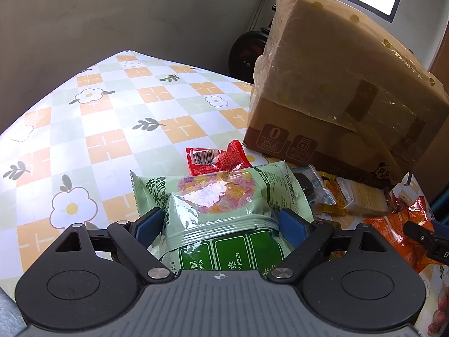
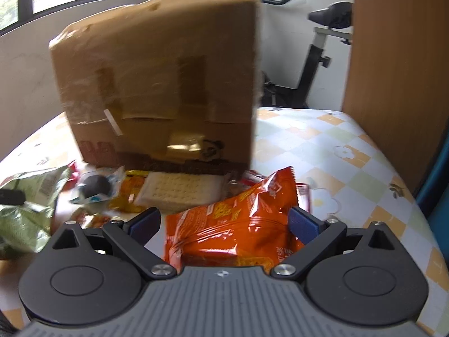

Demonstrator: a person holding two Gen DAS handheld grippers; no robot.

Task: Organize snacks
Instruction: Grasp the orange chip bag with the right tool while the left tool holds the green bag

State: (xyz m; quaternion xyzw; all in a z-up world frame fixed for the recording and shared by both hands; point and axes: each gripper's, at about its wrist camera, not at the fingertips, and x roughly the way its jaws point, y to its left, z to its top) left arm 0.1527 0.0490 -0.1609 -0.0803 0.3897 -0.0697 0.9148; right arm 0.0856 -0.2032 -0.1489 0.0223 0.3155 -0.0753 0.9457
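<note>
Snacks were gathered before a cardboard box point(image 2: 157, 84) on the tabletop point(image 1: 112, 118).

A green snack bag point(image 1: 221, 205) was framed by the widely spread left hand-held gripper point(image 1: 221, 221), its right pad touching; an orange snack bag point(image 2: 238, 219) was bracketed by the right hand-held gripper point(image 2: 224, 221), grip unclear. Crackers point(image 2: 179, 191) were seen against the box.
</note>
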